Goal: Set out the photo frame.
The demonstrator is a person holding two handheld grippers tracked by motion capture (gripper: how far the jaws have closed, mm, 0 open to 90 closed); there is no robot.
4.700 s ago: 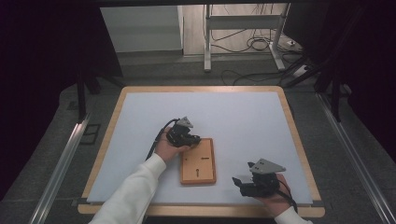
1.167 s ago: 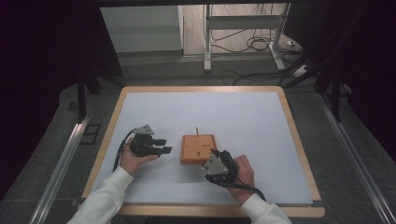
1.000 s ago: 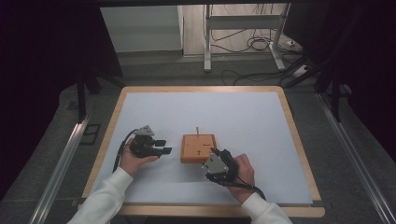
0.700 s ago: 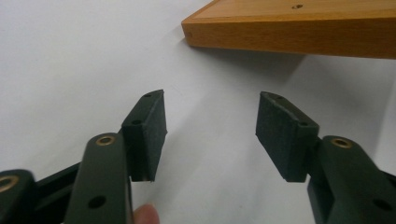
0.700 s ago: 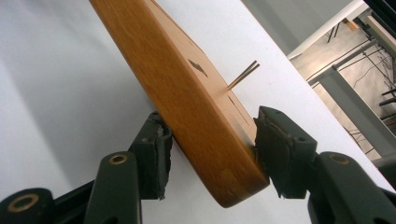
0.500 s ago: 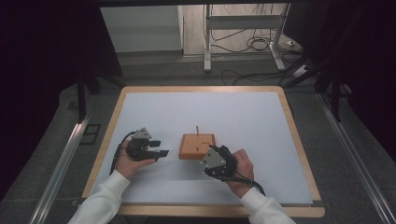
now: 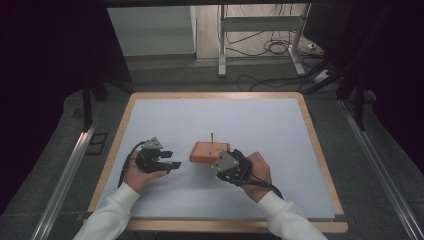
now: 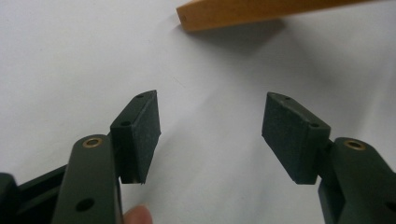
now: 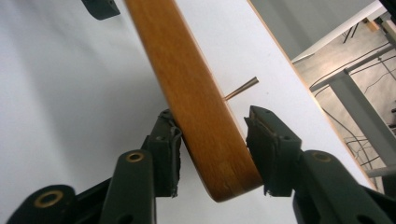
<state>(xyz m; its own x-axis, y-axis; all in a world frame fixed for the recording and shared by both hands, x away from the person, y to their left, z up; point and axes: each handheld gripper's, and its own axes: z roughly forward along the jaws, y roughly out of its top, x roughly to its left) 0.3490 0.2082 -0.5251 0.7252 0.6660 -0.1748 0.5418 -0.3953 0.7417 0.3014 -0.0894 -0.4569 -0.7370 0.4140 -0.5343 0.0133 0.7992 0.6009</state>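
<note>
In the right gripper view, the right gripper [image 9: 212, 154] has its 2 jaws set either side of the near corner of a wooden block [image 9: 187, 88]. The left pad touches the block's face; the right pad stands just beside the opposite face with a thin gap showing, so the grip is not yet tight. These jaws have just been closing, with the block between them. A thin metal pin [image 9: 242, 88] sticks out of the block's far face.

In the left gripper view, the left gripper [image 8: 210, 135] is spread wide with nothing between its pads, and its jaws have just been opening. The block's edge [image 8: 261, 11] lies beyond them, apart.

From the high view, the left gripper [image 7: 167, 160] sits left of the block [image 7: 210, 151], the right gripper [image 7: 220, 162] at its near right corner. The block rests near the middle front of the white table [image 7: 260, 120], pin [image 7: 212, 137] upright.
</note>
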